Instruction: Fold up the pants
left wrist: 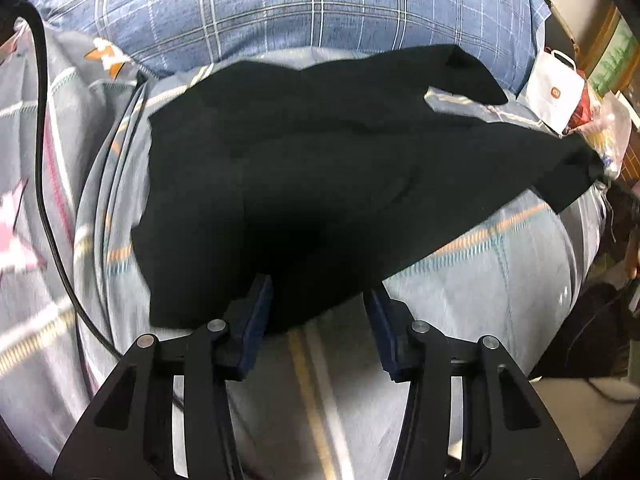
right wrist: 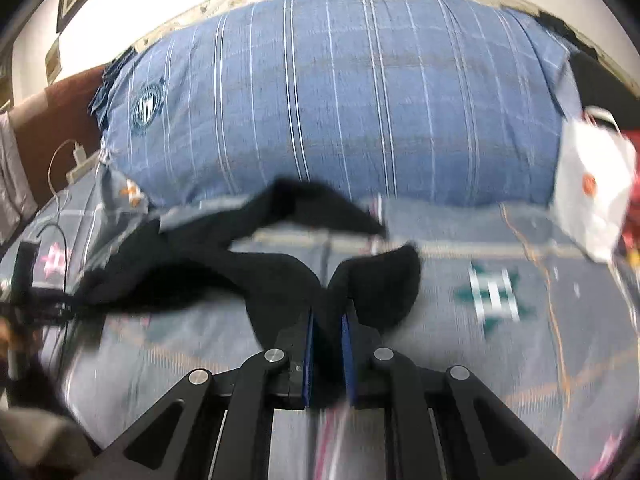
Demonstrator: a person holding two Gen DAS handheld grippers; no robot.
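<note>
Black pants (left wrist: 304, 184) lie spread on a grey patterned bed sheet (left wrist: 480, 280), waist end near me and legs trailing to the right. My left gripper (left wrist: 318, 292) is open, its blue-padded fingers straddling the near edge of the pants. In the right wrist view the pants (right wrist: 192, 268) stretch to the left, and my right gripper (right wrist: 328, 316) is shut on a bunched part of the black fabric, which is lifted off the sheet (right wrist: 480, 360).
A big blue plaid pillow (left wrist: 300, 8) lies behind the pants; it also shows in the right wrist view (right wrist: 340, 100). A white paper bag (left wrist: 554, 92) stands at the right edge. A black cable (left wrist: 44, 184) runs along the left. A charger and cord (right wrist: 76, 160) lie far left.
</note>
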